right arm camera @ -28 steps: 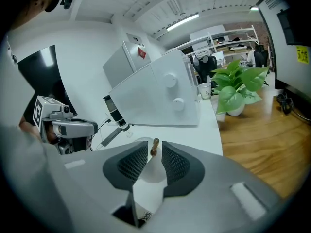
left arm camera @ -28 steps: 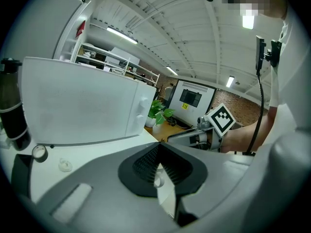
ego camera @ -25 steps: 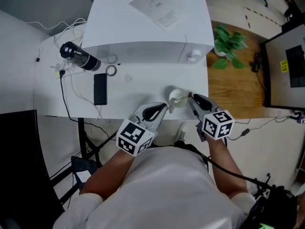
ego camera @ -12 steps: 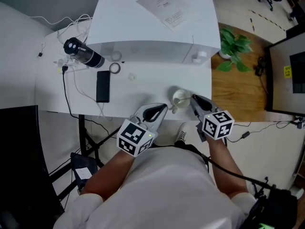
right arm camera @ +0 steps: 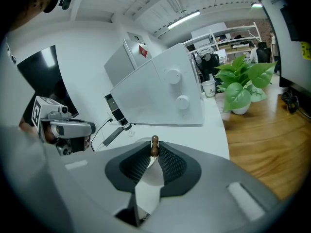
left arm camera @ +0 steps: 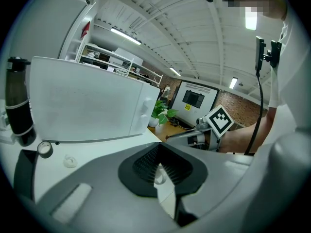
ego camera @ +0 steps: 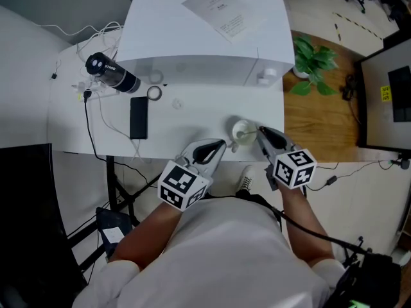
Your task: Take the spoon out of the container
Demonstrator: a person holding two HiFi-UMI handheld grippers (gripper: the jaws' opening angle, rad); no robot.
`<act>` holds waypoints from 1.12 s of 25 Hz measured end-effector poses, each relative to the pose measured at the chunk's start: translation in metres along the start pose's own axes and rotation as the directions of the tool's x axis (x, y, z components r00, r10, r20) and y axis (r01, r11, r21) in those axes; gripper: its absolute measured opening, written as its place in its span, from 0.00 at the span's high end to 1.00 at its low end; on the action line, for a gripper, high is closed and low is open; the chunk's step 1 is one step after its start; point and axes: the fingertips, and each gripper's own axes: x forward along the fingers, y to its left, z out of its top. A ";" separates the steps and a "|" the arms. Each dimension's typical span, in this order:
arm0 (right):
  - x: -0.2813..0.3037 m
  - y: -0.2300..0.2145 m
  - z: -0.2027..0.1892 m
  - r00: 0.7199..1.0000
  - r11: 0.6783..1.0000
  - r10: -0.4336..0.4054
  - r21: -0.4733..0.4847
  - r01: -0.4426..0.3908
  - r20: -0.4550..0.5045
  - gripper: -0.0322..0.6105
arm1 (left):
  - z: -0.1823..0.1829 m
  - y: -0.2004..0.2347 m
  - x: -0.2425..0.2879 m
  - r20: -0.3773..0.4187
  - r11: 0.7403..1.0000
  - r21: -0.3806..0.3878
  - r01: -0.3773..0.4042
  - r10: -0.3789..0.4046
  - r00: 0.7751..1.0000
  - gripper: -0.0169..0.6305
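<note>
A small white container (ego camera: pixel 241 131) stands near the front edge of the white table (ego camera: pixel 186 130). My right gripper (ego camera: pixel 259 132) is at its right side, shut on the spoon (right arm camera: pixel 154 143); the spoon's brown knobbed handle end pokes up between the closed jaw tips. The rest of the spoon is hidden. My left gripper (ego camera: pixel 222 145) reaches the container from the lower left. Its jaws are closed on a small white part of the container (left arm camera: pixel 158 170), seen in the left gripper view.
A large white box-like appliance (ego camera: pixel 205 37) fills the back of the table. To the left lie a black bottle (ego camera: pixel 110 74), a black phone (ego camera: pixel 137 117), a tape ring (ego camera: pixel 154 93) and cables (ego camera: pixel 90 124). A potted plant (ego camera: pixel 311 59) stands on the wooden floor to the right.
The head view has shifted slightly. Both grippers stay at the container with no visible change in grip.
</note>
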 end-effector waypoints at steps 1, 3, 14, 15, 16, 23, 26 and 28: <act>-0.001 0.000 0.001 1.000 1.000 0.000 0.000 0.000 0.004 0.86 | 0.000 0.000 0.000 0.001 1.000 0.001 0.001 -0.001 1.000 0.97; -0.004 0.002 0.003 1.000 1.000 -0.001 0.002 0.001 0.012 0.86 | 0.001 -0.002 -0.001 0.005 1.000 0.003 0.003 -0.003 1.000 0.97; -0.016 0.008 0.015 0.999 1.000 -0.004 -0.012 0.005 0.052 0.86 | 0.006 -0.008 -0.006 0.023 1.000 0.021 0.008 -0.008 1.000 0.97; -0.018 0.009 0.016 0.998 1.000 -0.005 -0.013 0.005 0.056 0.86 | 0.006 -0.009 -0.007 0.024 1.000 0.022 0.008 -0.008 1.000 0.97; -0.020 0.010 0.018 0.998 1.000 -0.004 -0.015 0.005 0.061 0.86 | 0.007 -0.009 -0.008 0.026 1.000 0.024 0.007 -0.008 1.000 0.97; -0.034 0.021 0.032 0.995 1.000 0.005 -0.028 -0.002 0.102 0.86 | 0.013 -0.012 -0.017 0.048 0.999 0.038 0.004 -0.005 0.999 0.97; -0.043 0.028 0.041 0.992 0.999 0.011 -0.037 -0.007 0.127 0.86 | 0.016 -0.013 -0.020 0.058 0.999 0.047 0.001 -0.003 0.998 0.97; -0.050 0.032 0.047 0.989 0.999 0.016 -0.041 -0.010 0.144 0.86 | 0.017 -0.015 -0.022 0.065 0.999 0.052 -0.001 -0.002 0.998 0.97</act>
